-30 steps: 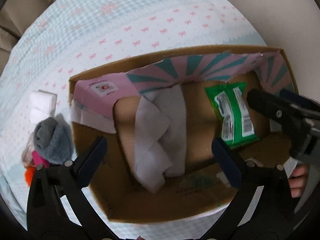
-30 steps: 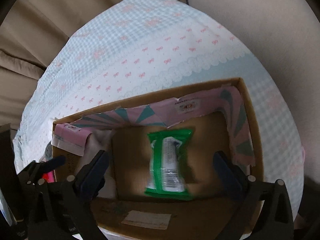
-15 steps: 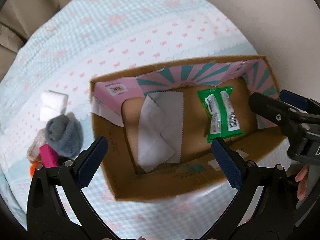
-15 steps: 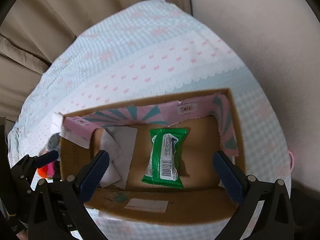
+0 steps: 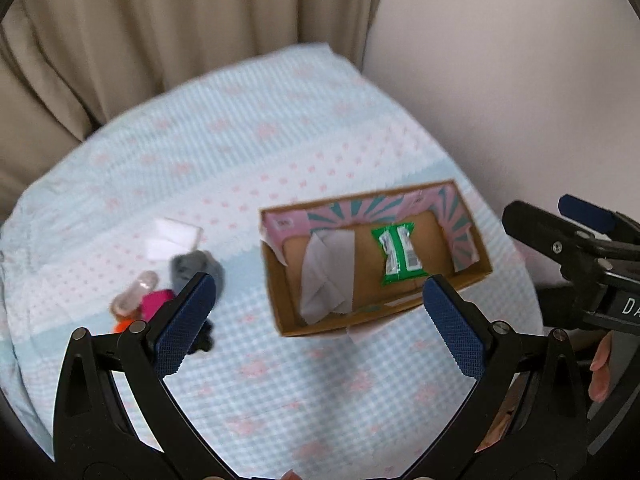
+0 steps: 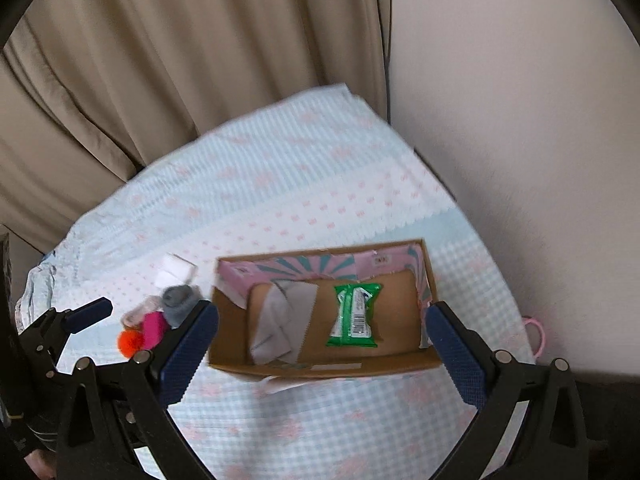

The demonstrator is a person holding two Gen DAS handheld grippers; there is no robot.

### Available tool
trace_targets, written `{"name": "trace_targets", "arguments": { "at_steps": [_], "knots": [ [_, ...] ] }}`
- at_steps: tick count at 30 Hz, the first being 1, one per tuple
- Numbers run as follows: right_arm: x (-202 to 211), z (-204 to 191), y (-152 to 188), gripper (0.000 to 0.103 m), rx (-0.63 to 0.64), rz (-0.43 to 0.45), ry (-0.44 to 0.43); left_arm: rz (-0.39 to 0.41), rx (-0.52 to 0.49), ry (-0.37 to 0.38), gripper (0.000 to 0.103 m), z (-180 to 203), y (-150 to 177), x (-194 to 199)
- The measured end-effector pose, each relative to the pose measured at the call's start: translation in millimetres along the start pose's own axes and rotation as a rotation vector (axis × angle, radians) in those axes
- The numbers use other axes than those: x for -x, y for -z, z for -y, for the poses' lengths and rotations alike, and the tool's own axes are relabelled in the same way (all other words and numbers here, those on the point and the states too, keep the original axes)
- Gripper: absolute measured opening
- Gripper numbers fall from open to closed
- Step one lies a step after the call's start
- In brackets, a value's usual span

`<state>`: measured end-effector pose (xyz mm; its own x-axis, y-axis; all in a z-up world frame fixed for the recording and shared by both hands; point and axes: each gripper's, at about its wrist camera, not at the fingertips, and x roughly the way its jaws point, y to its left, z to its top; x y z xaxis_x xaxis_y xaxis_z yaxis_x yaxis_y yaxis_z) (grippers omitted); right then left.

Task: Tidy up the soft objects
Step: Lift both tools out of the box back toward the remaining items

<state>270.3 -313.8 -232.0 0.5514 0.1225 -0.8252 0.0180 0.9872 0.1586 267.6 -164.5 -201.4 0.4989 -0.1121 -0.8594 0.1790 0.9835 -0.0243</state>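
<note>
A cardboard box [image 5: 280, 304] [image 6: 320, 368] lies on the table and holds a grey cloth [image 5: 326, 272] [image 6: 280, 320] and a green wipes packet [image 5: 398, 256] [image 6: 354, 316]. Left of it lies a small heap: a grey sock [image 5: 192, 268] [image 6: 180, 300], a pink item [image 5: 154, 302] [image 6: 154, 326], an orange pompom [image 6: 129, 341], a beige item [image 5: 134, 294] and a white pad [image 5: 172, 236] [image 6: 174, 272]. My left gripper [image 5: 318, 320] is open and empty, high above the table. My right gripper [image 6: 320, 344] is open and empty, above the box.
The table wears a blue checked cloth with pink bows [image 5: 280, 152] [image 6: 300, 184]. Beige curtains [image 5: 160, 20] [image 6: 180, 60] hang behind, a plain wall [image 6: 520, 100] is at the right. A pink loop [image 6: 536, 334] hangs at the table's right edge.
Both grippers have risen and pulled back from the box, which now looks smaller. The heap and the curtains have come into view. Both stay open.
</note>
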Motion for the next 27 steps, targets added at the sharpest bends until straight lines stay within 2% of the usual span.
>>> {"name": "trace_targets", "arguments": {
  "at_steps": [7,16,21,27],
  "knots": [
    [84,-56,23,0.103,0.058,0.130,0.039,0.156,0.021,0.001,0.103,-43,27,93],
    [142,-121,74,0.103,0.088,0.294,0.109,0.324,0.062,-0.028,0.103,-120,77,182],
    [154,-147,99,0.103,0.094,0.339,0.121,0.370,0.054,-0.061,0.103,-161,107,210],
    [158,-185,122,0.103,0.107,0.372,0.123,0.363,0.074,-0.049,0.103,-208,132,220]
  ]
}}
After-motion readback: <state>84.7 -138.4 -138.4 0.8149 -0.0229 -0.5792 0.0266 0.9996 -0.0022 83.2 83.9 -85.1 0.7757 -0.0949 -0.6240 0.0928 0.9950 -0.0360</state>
